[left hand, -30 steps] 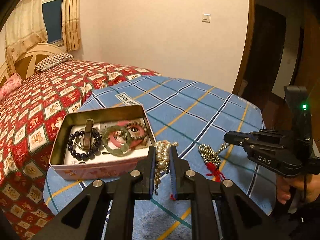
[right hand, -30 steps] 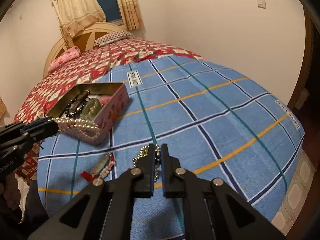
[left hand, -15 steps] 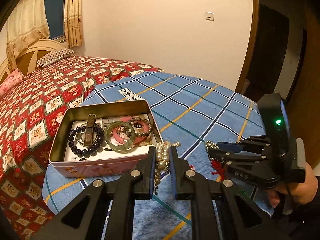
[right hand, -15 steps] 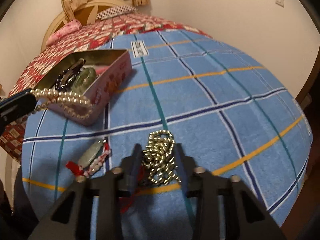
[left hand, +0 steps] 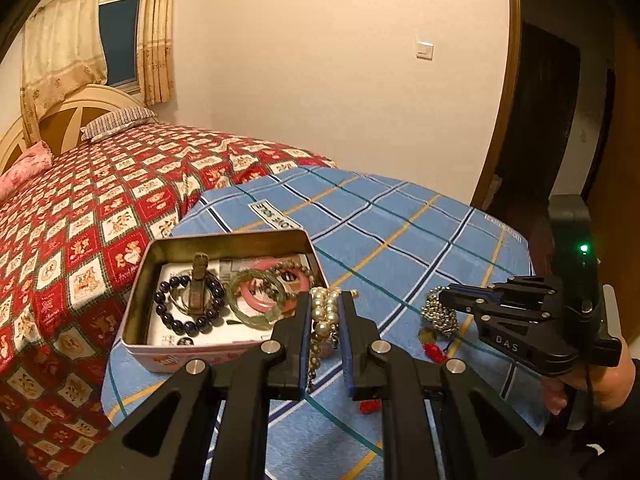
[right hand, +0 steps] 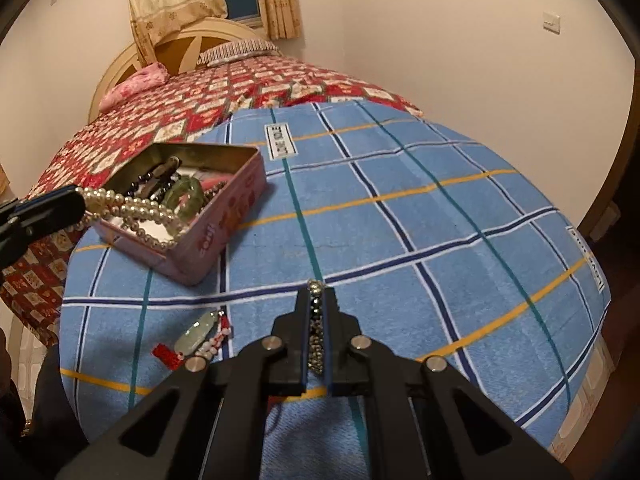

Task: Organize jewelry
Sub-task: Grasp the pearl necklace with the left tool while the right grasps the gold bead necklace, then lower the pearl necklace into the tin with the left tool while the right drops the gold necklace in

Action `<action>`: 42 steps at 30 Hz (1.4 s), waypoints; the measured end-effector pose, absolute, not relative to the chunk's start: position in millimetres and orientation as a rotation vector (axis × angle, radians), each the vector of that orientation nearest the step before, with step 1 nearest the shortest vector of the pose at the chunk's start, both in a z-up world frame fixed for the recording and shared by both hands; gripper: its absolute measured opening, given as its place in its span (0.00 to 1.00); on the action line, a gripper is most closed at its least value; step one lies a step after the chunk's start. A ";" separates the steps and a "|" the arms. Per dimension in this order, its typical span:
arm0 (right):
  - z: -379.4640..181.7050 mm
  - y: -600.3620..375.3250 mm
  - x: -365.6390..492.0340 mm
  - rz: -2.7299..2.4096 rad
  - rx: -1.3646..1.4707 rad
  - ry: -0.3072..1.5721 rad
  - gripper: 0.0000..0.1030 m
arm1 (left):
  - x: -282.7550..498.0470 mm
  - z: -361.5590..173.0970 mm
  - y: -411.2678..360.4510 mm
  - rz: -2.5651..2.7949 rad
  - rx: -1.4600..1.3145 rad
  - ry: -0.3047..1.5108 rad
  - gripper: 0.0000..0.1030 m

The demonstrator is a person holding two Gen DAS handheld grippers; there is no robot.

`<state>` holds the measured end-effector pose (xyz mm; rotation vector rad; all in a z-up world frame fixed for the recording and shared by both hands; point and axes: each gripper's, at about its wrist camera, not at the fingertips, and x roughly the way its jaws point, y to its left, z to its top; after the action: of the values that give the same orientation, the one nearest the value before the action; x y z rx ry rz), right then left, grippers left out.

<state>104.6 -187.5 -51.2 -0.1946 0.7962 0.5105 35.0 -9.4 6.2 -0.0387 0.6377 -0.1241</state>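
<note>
An open pink tin [left hand: 138, 312] [right hand: 224, 216] sits on the blue checked cloth and holds a dark bead bracelet [left hand: 188, 304], a green bangle [left hand: 256, 300], a pink bangle and a brown bead bracelet. My left gripper [left hand: 325, 300] is shut on a pearl necklace [left hand: 322, 320] [right hand: 136, 216], held over the tin's near right corner. My right gripper [right hand: 317, 294] is shut on a silver bead chain [right hand: 316, 336] [left hand: 440, 314], lifted above the cloth. A jade pendant with red tassel [right hand: 196, 336] lies on the cloth left of the right gripper.
The round table [right hand: 440, 220] stands against a bed with a red patterned quilt [left hand: 80, 208]. The table's edge drops off at the right and near sides. A dark wooden door frame [left hand: 500, 120] is at the far right.
My right gripper opened over the silver chain, shut on it and lifted it off the cloth. My left gripper moved slightly toward the tin with the pearls.
</note>
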 end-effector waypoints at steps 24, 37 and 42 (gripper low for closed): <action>5.1 -131.9 117.1 0.622 -0.245 0.676 0.07 | 63.0 17.9 56.1 0.020 -0.036 0.620 0.12; 15.4 -94.0 121.8 0.683 -0.282 0.650 0.07 | 82.3 13.6 76.3 0.060 -0.014 0.629 0.12; 14.1 -79.6 123.9 0.699 -0.293 0.652 0.07 | 88.1 10.9 83.1 0.070 -0.012 0.636 0.12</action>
<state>123.9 -79.6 14.1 -0.2926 0.6515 0.6993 88.1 83.1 10.9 -0.0125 0.6357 0.0704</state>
